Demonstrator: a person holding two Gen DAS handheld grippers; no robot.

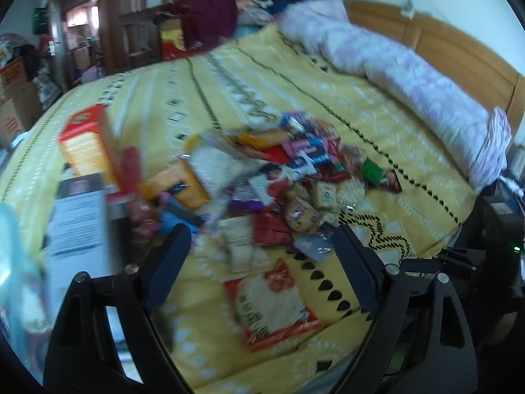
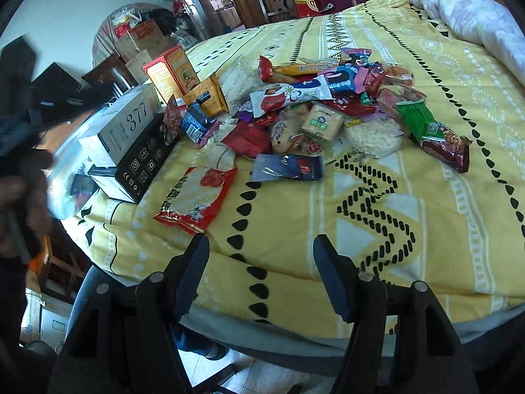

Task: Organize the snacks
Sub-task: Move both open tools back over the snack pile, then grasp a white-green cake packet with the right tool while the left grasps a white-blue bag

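On the white box [image 2: 131,121] at the bed's left edge we read "377"; other labels are too blurred or small for us to read. Our left tongs [image 1: 262,256] gape wide and our right tongs [image 2: 261,252] stand partly open, both tilted down over the yellow patterned bedspread [image 2: 426,229], gripping nothing. Ahead lies the snack pile [image 2: 315,111], with a red-edged packet [image 2: 197,197] nearer us. Behind, a wooden headboard [image 1: 443,42] and a doorway [image 1: 82,32].
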